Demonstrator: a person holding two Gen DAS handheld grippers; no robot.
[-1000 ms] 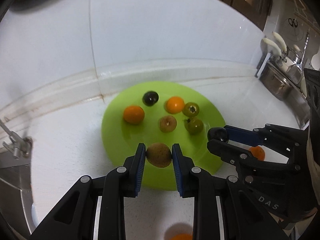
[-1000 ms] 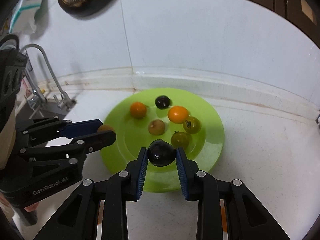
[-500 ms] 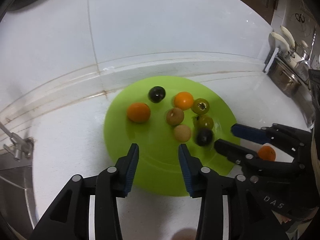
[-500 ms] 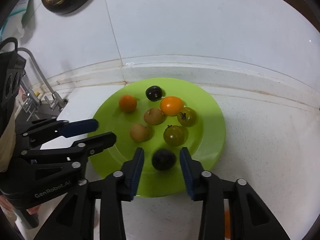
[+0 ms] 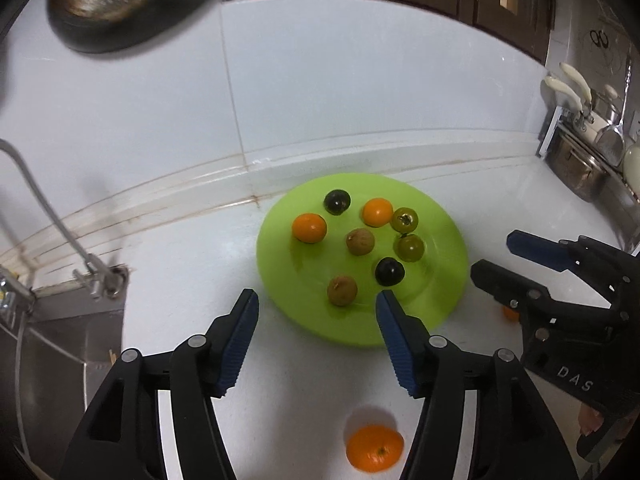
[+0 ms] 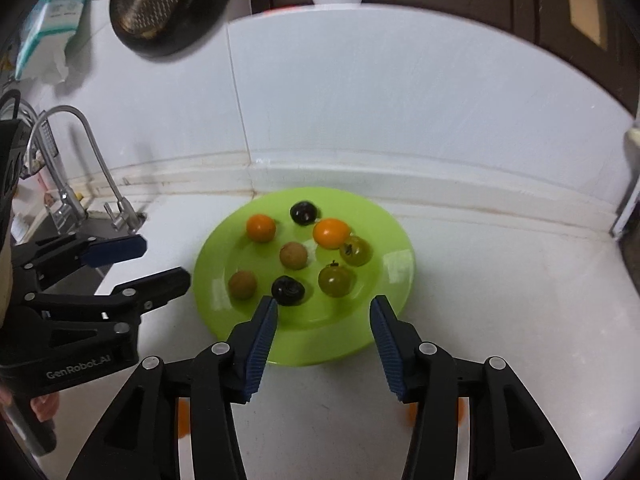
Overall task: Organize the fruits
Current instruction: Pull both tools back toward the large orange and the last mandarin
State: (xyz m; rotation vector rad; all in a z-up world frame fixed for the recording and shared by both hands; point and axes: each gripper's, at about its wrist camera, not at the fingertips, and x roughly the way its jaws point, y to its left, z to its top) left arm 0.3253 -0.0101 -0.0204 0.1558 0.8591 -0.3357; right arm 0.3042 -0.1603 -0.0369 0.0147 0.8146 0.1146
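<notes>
Now | green plate (image 5: 444, 280): eight small fruits | left view: orange (image 5: 374, 447) on worktop (image 5: 180, 272) | left gripper (image 5: 316, 320), right gripper (image 6: 324, 316): fingers opening, empty

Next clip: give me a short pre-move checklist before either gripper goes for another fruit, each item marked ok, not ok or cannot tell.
1. Left gripper empty, opening: ok.
2. Right gripper empty, opening: ok.
3. Brown fruit and dark fruit both resting on the green plate: ok.
4. All fruit collected on the plate: not ok; an orange fruit lies on the counter below the left gripper.
5. Second orange piece behind the right gripper, reachable: cannot tell.
</notes>
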